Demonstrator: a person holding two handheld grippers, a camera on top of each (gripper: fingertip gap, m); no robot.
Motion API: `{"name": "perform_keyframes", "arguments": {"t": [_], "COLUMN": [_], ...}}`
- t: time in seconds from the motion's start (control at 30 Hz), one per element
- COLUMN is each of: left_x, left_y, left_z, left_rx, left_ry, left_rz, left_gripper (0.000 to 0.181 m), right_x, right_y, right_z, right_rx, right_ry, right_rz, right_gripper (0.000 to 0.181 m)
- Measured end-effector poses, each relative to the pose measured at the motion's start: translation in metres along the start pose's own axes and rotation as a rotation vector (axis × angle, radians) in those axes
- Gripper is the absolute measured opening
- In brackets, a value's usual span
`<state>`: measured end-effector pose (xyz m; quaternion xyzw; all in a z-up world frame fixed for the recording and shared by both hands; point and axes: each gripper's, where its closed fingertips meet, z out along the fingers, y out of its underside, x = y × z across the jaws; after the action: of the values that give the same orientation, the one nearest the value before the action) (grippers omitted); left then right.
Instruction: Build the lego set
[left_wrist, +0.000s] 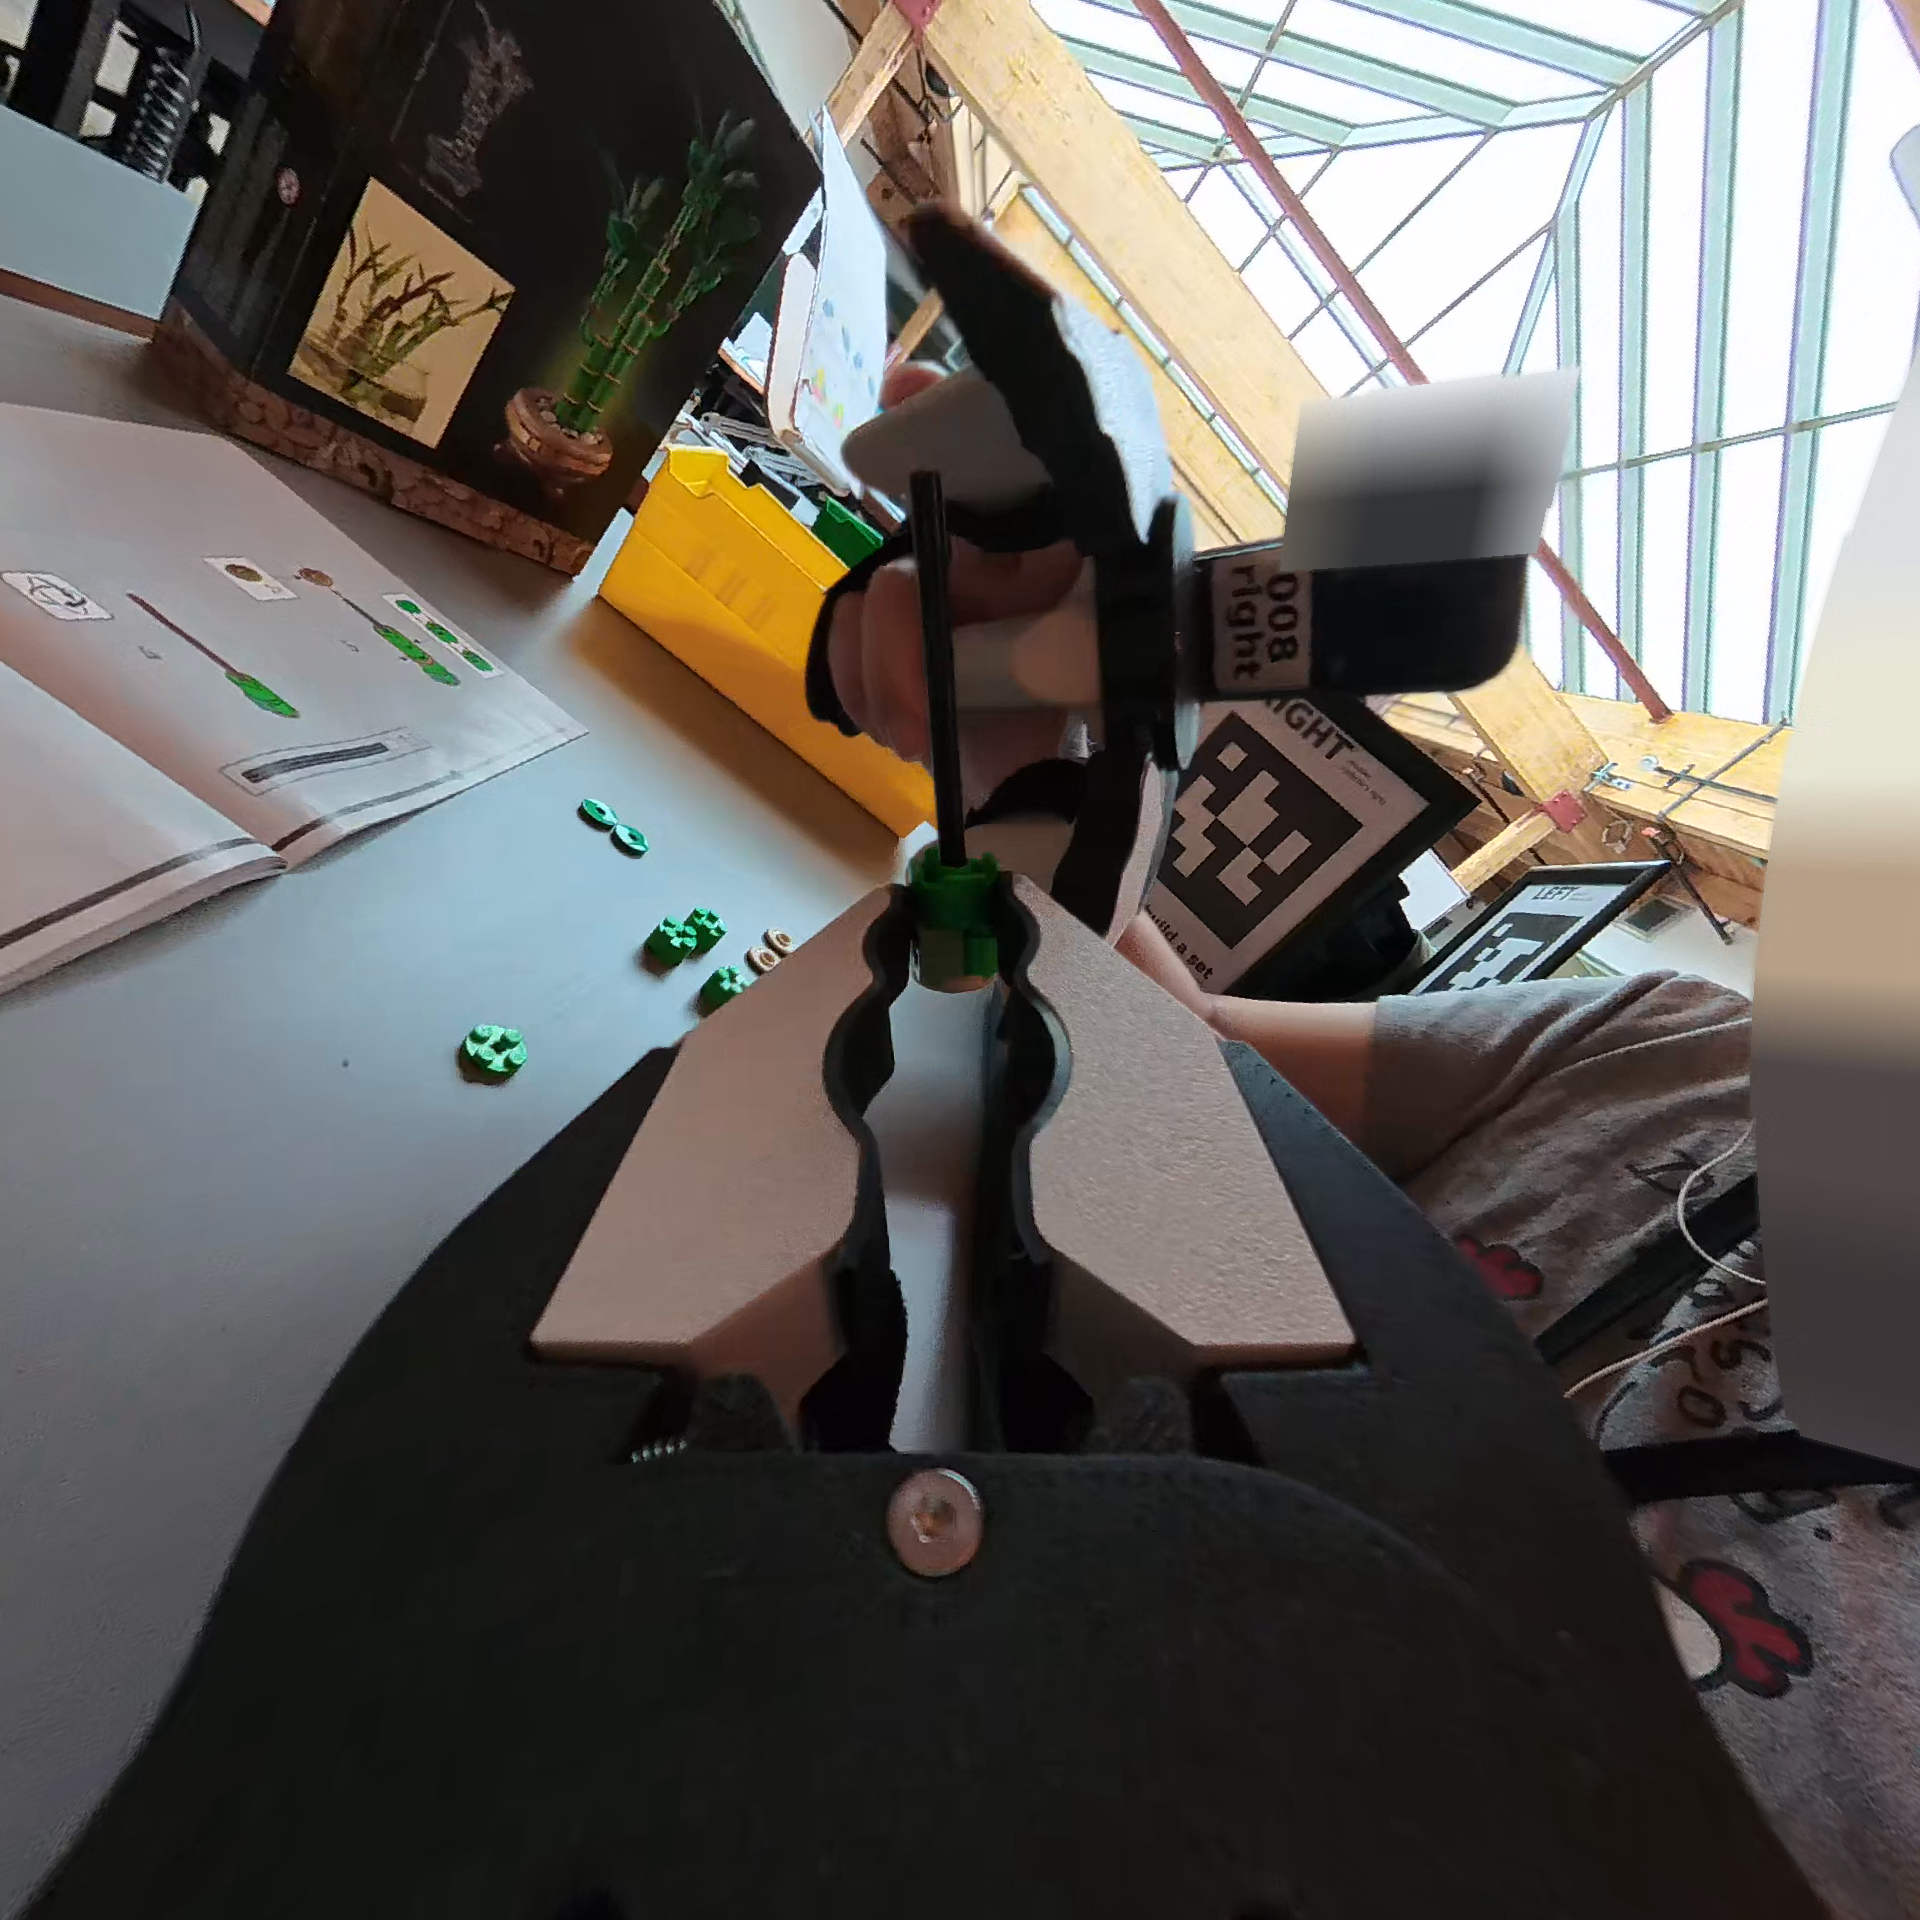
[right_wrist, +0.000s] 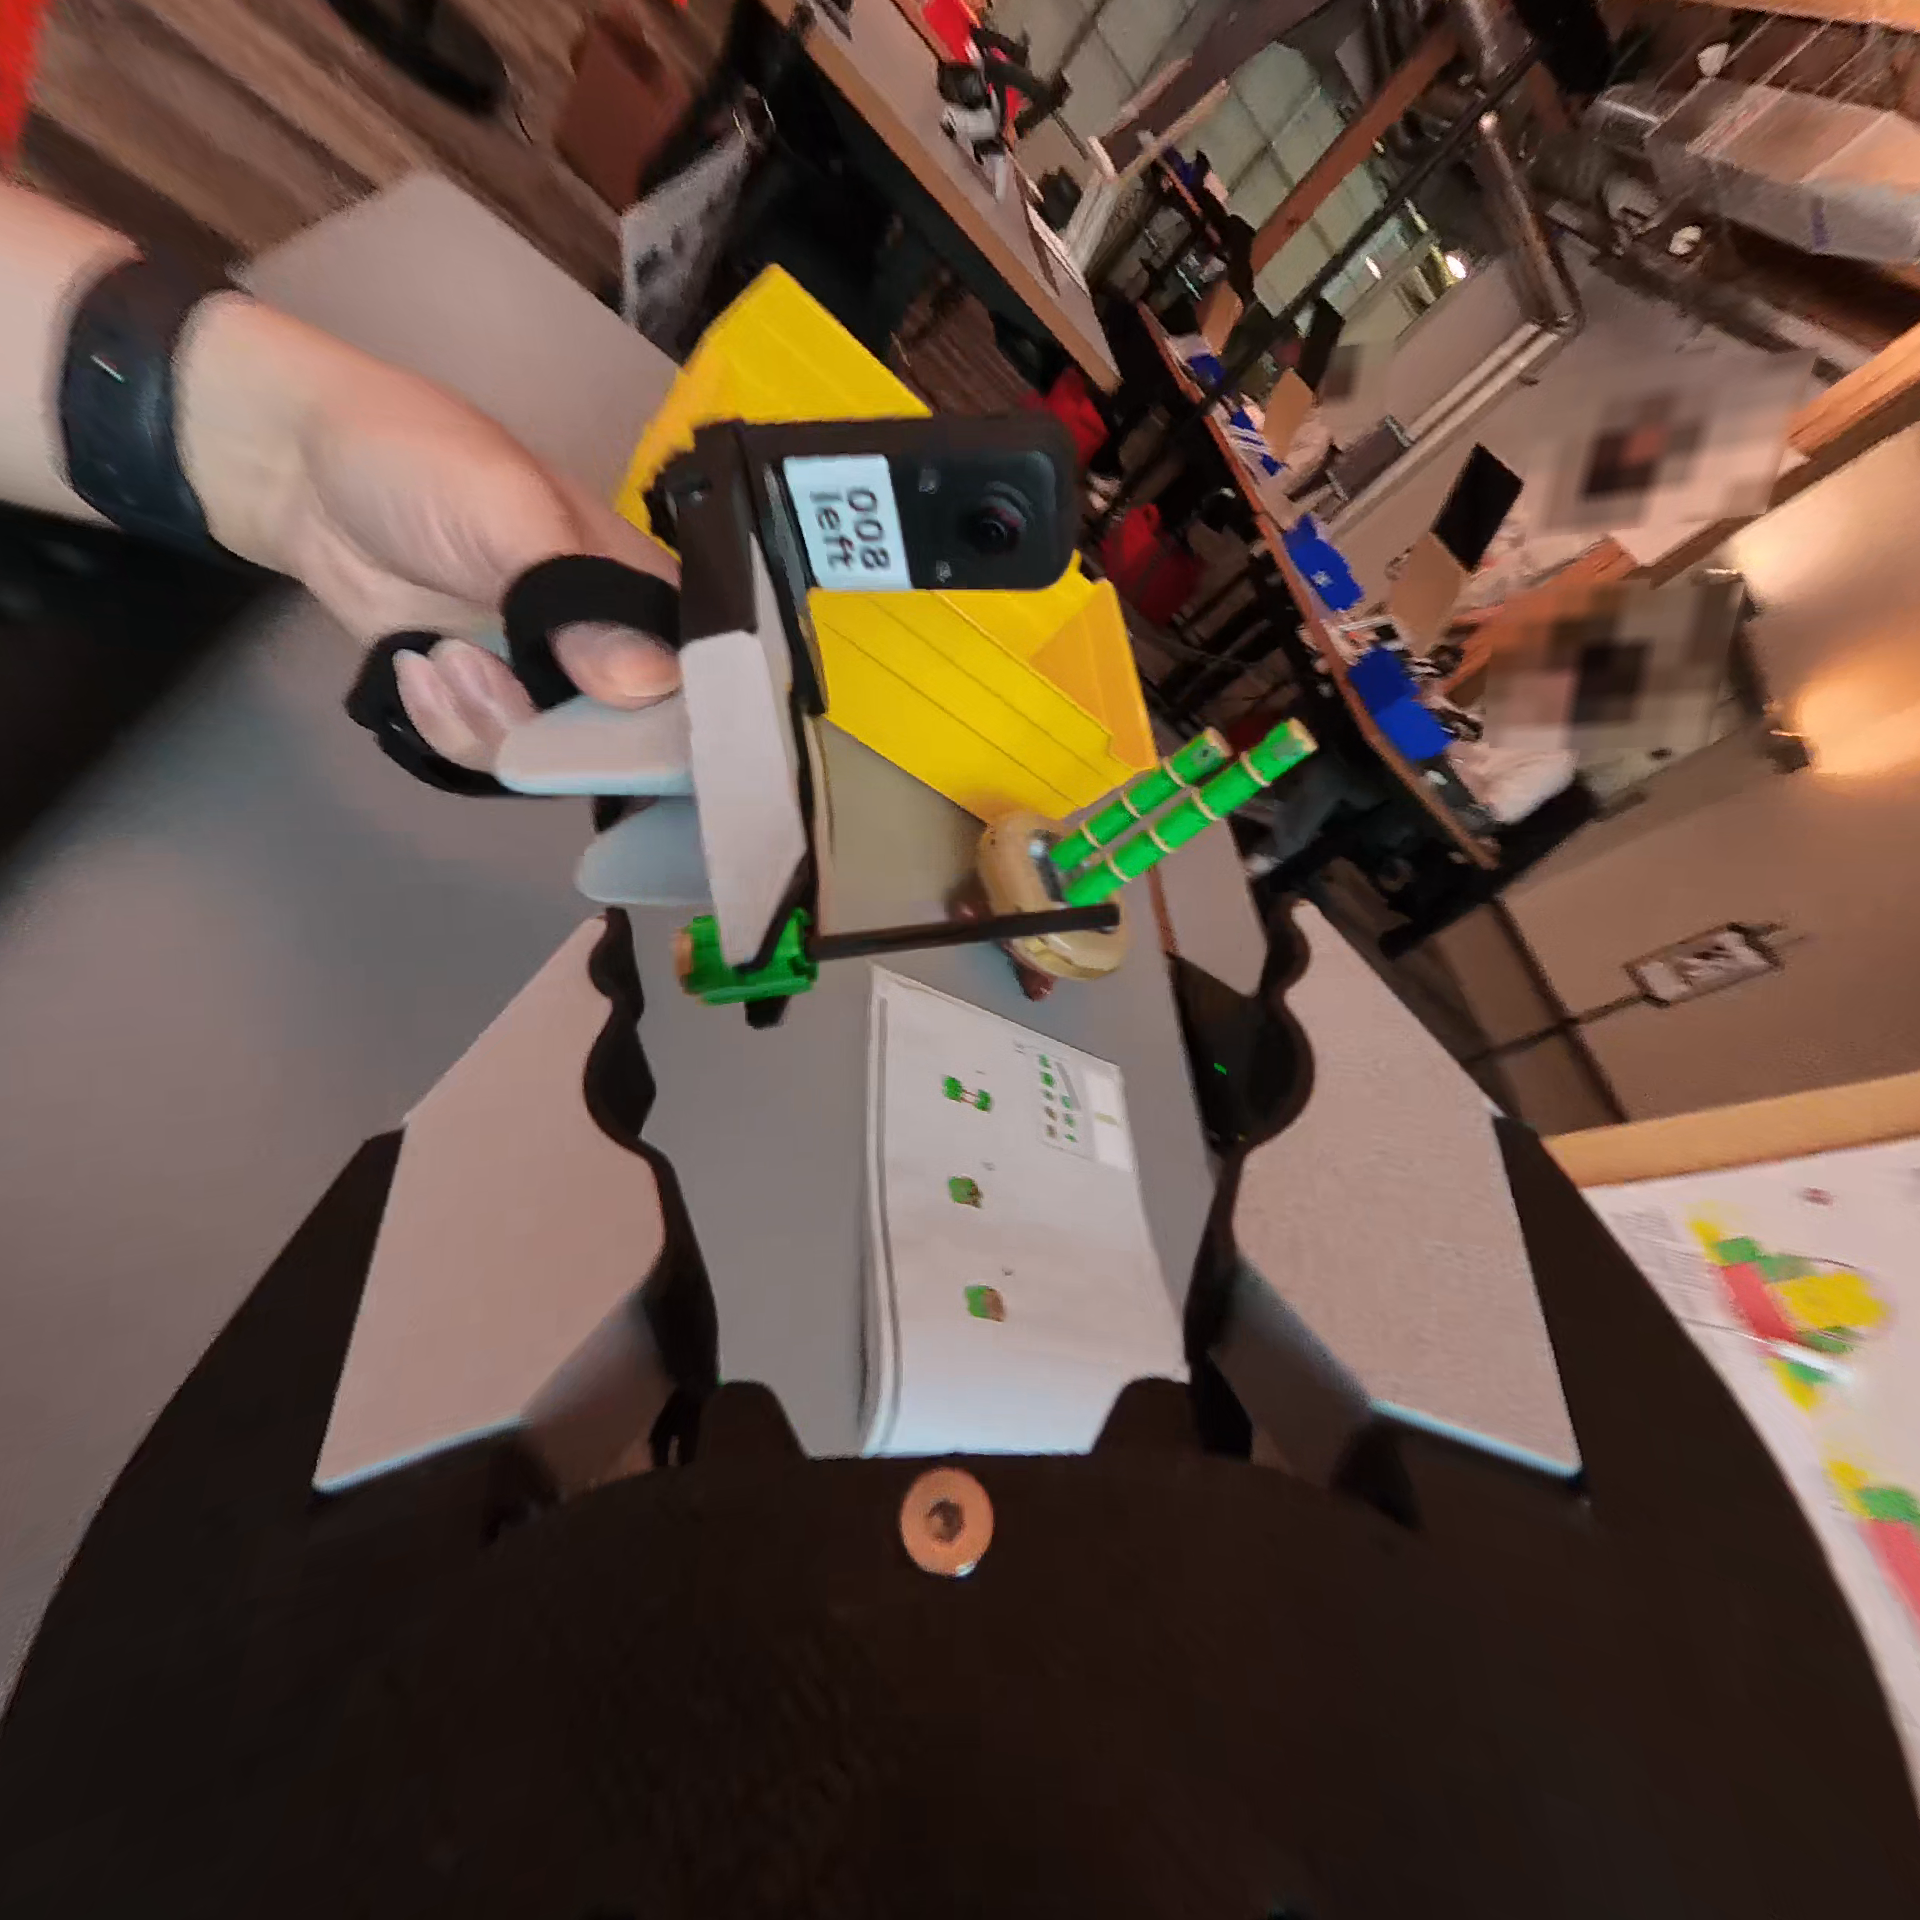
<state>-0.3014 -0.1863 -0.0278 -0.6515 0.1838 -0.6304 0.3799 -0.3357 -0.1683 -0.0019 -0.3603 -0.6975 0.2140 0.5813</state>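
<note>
My left gripper is shut on a small stack of green round bricks with a tan piece at its bottom. A thin black rod sticks up out of the stack. My right gripper is open and empty, facing the left gripper from close by. In the right wrist view the green stack and the rod lie sideways just beyond my open fingertips. In the left wrist view the right gripper shows behind the rod, blurred.
Loose green round pieces and two tan ones lie on the grey table. An open instruction booklet, the set's box and a yellow bin stand beyond. A tan pot with green bamboo stalks stands behind the booklet.
</note>
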Motion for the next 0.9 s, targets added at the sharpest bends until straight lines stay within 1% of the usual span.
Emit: {"name": "perform_keyframes", "arguments": {"t": [0.07, 0.17, 0.23, 0.3, 0.4, 0.43, 0.5, 0.63, 0.9], "left_x": [-0.006, -0.019, -0.025, -0.031, -0.033, -0.033, -0.033, -0.035, -0.035], "left_y": [0.002, 0.004, 0.005, 0.006, 0.005, 0.005, 0.004, 0.005, 0.005], "left_z": [0.001, -0.001, -0.001, -0.003, -0.004, -0.004, -0.004, -0.004, -0.004], "left_rx": [-0.01, -0.023, -0.032, -0.04, -0.042, -0.041, -0.036, -0.039, -0.041], "left_ry": [-0.038, -0.126, -0.183, -0.237, -0.269, -0.273, -0.271, -0.279, -0.288], "left_rz": [0.003, 0.023, 0.051, 0.082, 0.106, 0.107, 0.101, 0.101, 0.105], "left_gripper": [0.014, 0.014, 0.014, 0.014, 0.014, 0.014, 0.014, 0.014, 0.014], "right_x": [-0.004, -0.011, -0.011, -0.01, -0.01, -0.008, -0.008, -0.01, -0.01], "right_y": [0.005, 0.017, 0.03, 0.034, 0.033, 0.032, 0.033, 0.034, 0.034], "right_z": [0.006, 0.016, 0.018, 0.018, 0.014, 0.013, 0.013, 0.015, 0.016], "right_rx": [-0.076, -0.21, -0.333, -0.39, -0.405, -0.396, -0.389, -0.392, -0.394], "right_ry": [0.002, -0.014, -0.007, -0.008, -0.033, -0.026, -0.03, -0.034, -0.036], "right_rz": [-0.045, -0.057, -0.07, -0.055, -0.011, 0.002, 0.025, 0.012, 0.024], "right_gripper": [0.115, 0.111, 0.108, 0.105, 0.089, 0.087, 0.086, 0.082, 0.081]}}
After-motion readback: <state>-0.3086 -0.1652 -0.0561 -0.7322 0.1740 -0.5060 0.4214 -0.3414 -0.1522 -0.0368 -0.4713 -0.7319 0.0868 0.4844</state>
